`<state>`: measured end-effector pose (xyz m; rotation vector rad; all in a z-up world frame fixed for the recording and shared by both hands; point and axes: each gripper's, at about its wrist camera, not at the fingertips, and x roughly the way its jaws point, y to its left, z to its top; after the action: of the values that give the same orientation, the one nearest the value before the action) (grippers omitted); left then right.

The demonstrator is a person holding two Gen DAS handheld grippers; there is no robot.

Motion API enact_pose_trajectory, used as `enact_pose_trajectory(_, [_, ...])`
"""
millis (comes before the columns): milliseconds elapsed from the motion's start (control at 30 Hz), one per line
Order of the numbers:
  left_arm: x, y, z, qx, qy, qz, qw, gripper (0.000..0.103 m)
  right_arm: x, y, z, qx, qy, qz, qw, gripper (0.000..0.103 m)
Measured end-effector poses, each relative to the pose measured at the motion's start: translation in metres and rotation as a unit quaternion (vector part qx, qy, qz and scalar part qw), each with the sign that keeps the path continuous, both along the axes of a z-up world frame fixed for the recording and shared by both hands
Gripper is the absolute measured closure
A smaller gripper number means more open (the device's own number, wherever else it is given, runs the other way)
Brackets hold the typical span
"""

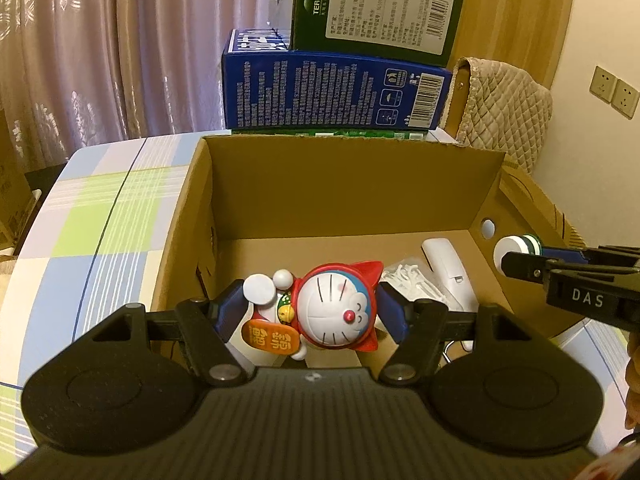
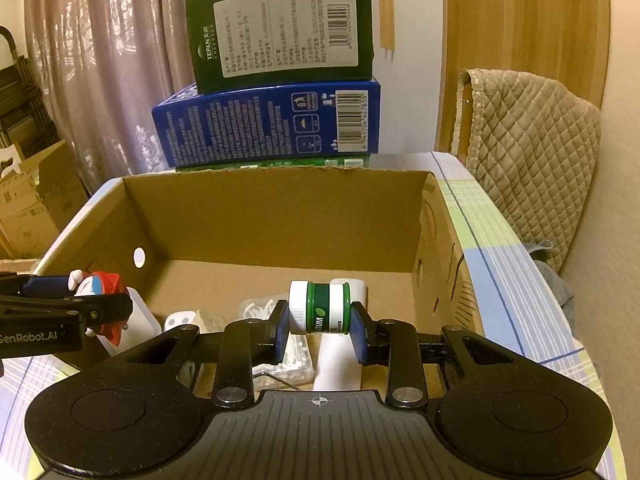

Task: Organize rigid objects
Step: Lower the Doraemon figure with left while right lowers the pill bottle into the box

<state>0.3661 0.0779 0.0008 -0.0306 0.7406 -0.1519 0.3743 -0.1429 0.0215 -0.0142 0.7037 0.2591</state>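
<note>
Two grippers hang over the near end of an open cardboard box, each with something clamped between its blue pads. The left gripper stands about half open and grips a cat figurine by its sides: a red hood with pointed ears, a round white face and an orange plaque on its front, lying tilted across the fingers above the box floor. The right gripper is closed as far as it goes on a small green jar with a white cap, held sideways so the cap presses one pad and the base the other. In the left wrist view the right gripper comes in from the right edge with the jar at its tip; in the right wrist view the left one comes in from the left edge with the figurine.

Below them, on the box floor, lie a clear bag of small white pieces and, just beside it, a long white device. A round hole pierces the box's side wall. The box sits on a checked tablecloth. Beyond its far wall a blue carton rests on a green pack, with a dark green carton on top. Behind hang pale curtains, and a quilted cover drapes over something at the right
</note>
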Motion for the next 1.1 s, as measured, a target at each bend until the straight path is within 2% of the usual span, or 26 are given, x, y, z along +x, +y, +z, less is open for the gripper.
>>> enact_pose_trajectory(1100, [-0.0006,0.0037,0.0058,-0.008,-0.009,0.007,0.9999,0.039,-0.0013,0.0021,0.0020,0.014,-0.001,0.006,1.000,0.075])
